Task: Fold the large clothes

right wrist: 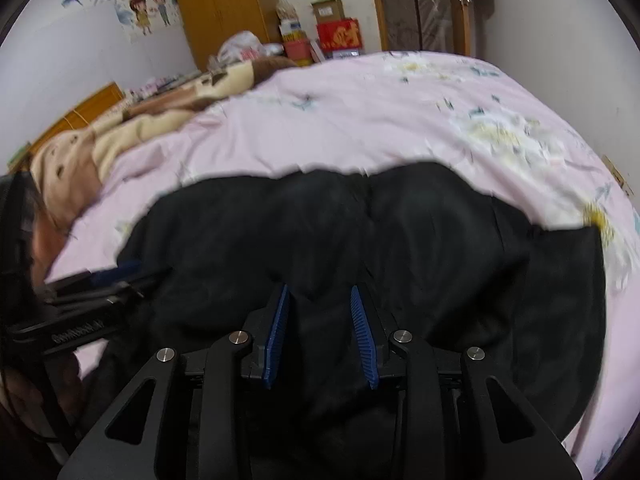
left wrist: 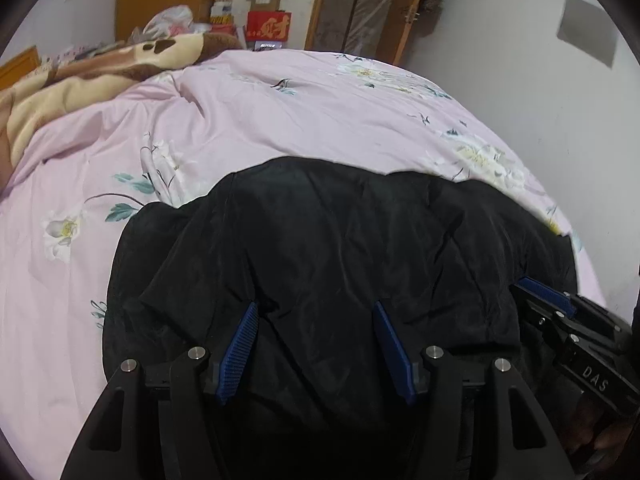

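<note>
A large black garment [left wrist: 340, 248] lies in a bunched heap on the near part of a pink floral bed cover [left wrist: 260, 120]. My left gripper [left wrist: 316, 308] is open, its blue pads spread wide just over the black cloth. My right gripper [right wrist: 320, 290] is open too, with a narrower gap, low over the same garment [right wrist: 400, 232]. Each gripper shows in the other's view: the right one at the right edge of the left wrist view [left wrist: 560, 312], the left one at the left edge of the right wrist view [right wrist: 100, 284]. Neither holds cloth.
A beige and brown blanket [left wrist: 80, 84] is heaped at the far left of the bed [right wrist: 400, 112]. Boxes [left wrist: 268, 24] and a wooden wardrobe [right wrist: 220, 4] stand behind the bed. A wooden door frame [left wrist: 404, 8] and a white wall [left wrist: 540, 80] are at the right.
</note>
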